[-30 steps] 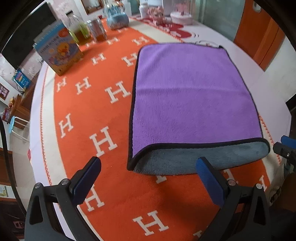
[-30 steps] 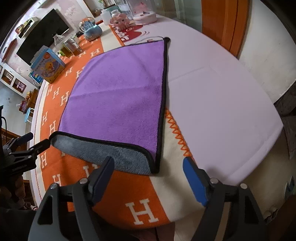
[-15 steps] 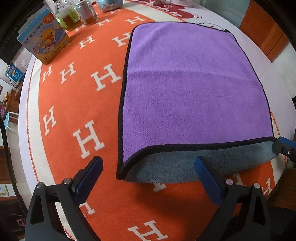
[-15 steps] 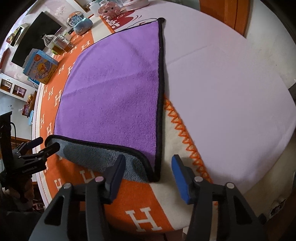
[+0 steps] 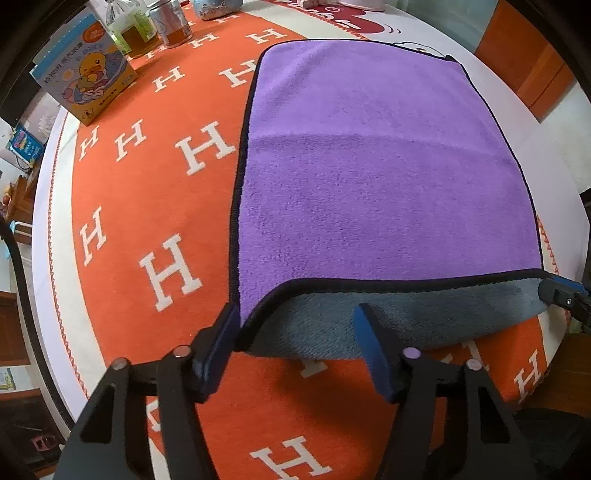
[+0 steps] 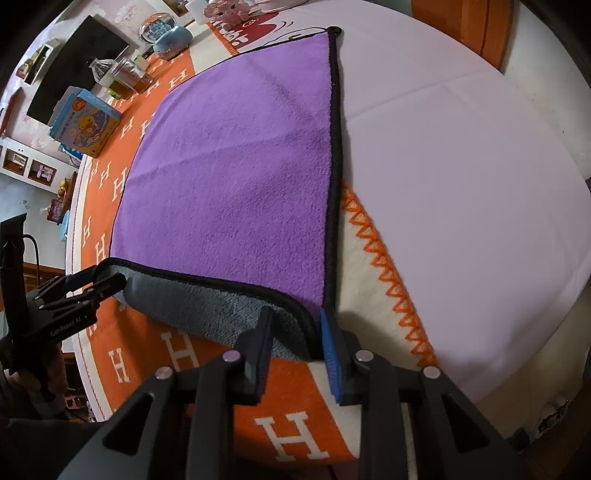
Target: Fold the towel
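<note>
A purple towel (image 5: 376,166) with black trim and a grey underside lies flat on the round table, its near edge curled up to show the grey. It also shows in the right wrist view (image 6: 236,177). My left gripper (image 5: 295,332) is open, its fingers straddling the towel's near left corner. My right gripper (image 6: 295,332) has its fingers close together around the near right corner, with a gap still showing. The right gripper's tip shows at the right edge of the left wrist view (image 5: 561,295); the left gripper shows in the right wrist view (image 6: 92,284).
An orange cloth with white H letters (image 5: 162,206) covers the table. A duck-print box (image 5: 86,85), glass jars (image 5: 136,26) and a blue item (image 6: 171,38) stand at the far left. A white cloth (image 6: 461,177) covers the right side.
Both grippers have moved forward to the towel's near corners. Both have narrowed, the right one much more, around the curled edge.
</note>
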A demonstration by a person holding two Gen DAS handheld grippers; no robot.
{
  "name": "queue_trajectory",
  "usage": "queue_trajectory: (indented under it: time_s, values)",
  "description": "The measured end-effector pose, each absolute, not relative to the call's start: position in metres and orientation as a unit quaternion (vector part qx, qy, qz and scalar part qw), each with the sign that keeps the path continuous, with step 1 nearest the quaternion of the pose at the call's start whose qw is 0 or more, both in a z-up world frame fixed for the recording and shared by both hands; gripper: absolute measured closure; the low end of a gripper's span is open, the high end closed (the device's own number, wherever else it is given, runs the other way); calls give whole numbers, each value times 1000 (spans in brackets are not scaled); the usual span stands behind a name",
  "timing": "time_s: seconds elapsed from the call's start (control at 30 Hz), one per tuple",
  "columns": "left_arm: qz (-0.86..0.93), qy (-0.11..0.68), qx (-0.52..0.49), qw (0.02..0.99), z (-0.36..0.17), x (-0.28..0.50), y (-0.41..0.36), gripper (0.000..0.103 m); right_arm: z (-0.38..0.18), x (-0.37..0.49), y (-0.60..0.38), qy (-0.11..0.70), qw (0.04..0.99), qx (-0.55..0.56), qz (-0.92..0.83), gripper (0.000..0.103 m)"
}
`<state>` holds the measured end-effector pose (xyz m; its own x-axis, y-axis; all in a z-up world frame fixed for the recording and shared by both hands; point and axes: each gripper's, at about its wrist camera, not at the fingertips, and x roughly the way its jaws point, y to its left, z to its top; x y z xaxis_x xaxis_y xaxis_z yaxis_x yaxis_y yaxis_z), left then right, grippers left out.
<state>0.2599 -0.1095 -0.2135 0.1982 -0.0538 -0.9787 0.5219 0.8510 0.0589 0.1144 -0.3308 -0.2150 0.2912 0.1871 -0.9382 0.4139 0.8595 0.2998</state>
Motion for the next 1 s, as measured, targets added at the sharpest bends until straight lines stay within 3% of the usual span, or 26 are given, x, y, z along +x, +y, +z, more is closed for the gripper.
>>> queue_trajectory:
  time_s: [0.43,0.63,1.0]
  values:
    - [-163,604,187,757,-210,264,-91,87,-212,112,-328,587,767,250,-71,95]
    - [-163,604,179,759,-208,263,-90,93,-209,113,-327,586,770,242,-74,97]
    - [-161,603,171,763,-200,267,-85,96,-197,115,-326,572,784,228,-77,98]
